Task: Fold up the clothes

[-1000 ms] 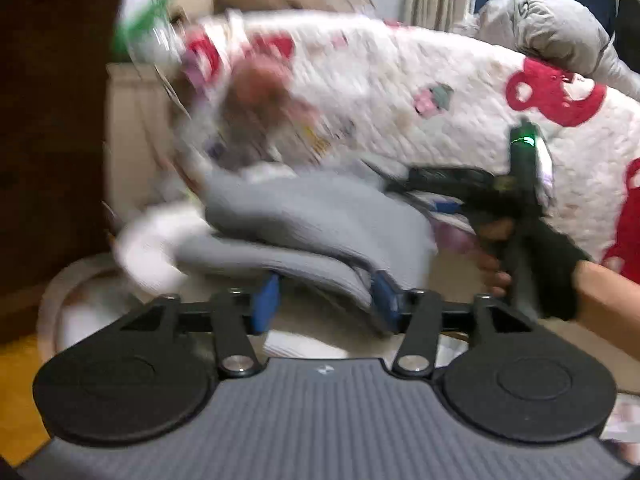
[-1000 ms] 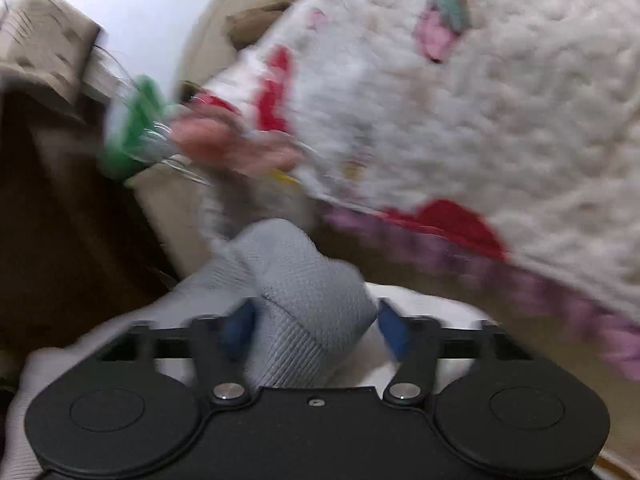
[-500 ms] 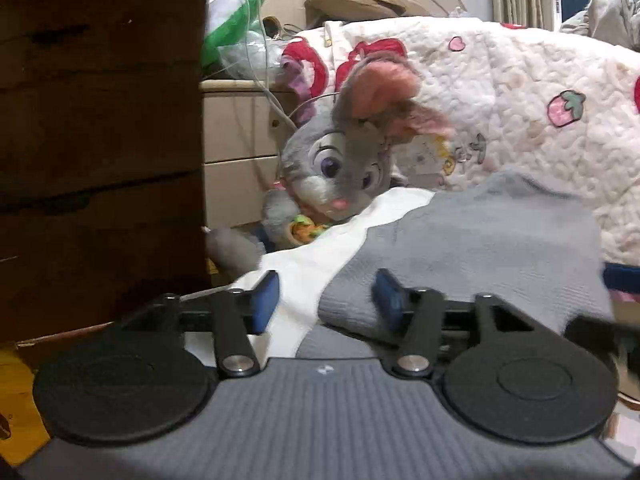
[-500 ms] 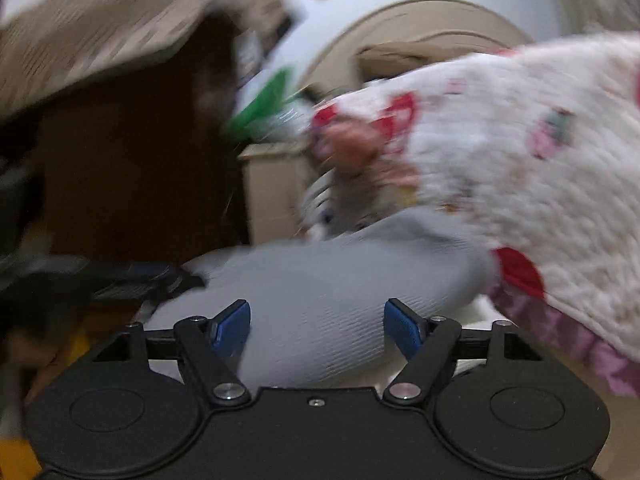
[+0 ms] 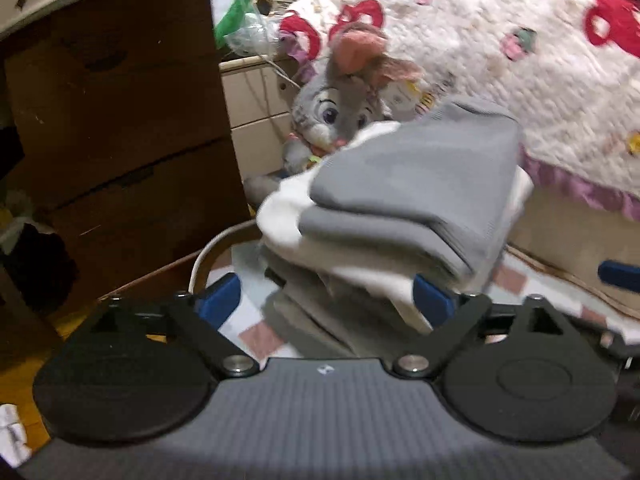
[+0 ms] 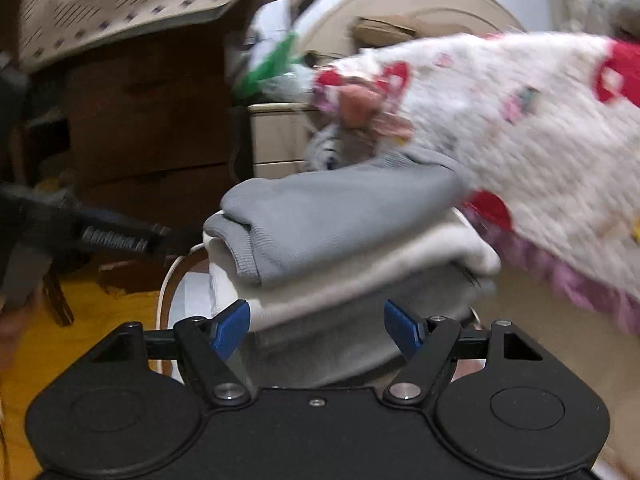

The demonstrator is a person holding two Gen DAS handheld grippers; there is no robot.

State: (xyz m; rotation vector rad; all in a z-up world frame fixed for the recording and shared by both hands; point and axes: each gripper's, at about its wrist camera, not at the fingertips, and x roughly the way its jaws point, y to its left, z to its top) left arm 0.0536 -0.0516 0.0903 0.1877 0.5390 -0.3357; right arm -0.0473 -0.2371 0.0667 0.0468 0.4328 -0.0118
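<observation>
Three folded layers form a stack (image 6: 352, 256) beside the quilted bed (image 5: 500, 60), grey sweater (image 5: 416, 184) on top for tidy storage. Left gripper (image 5: 326, 300) and right gripper (image 6: 316, 326) hold their fingers spread, gripping nothing.

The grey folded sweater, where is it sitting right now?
In both views the grey folded sweater lies on top of a white garment in a stack, just ahead of each claw, with the plush rabbit behind it.
</observation>
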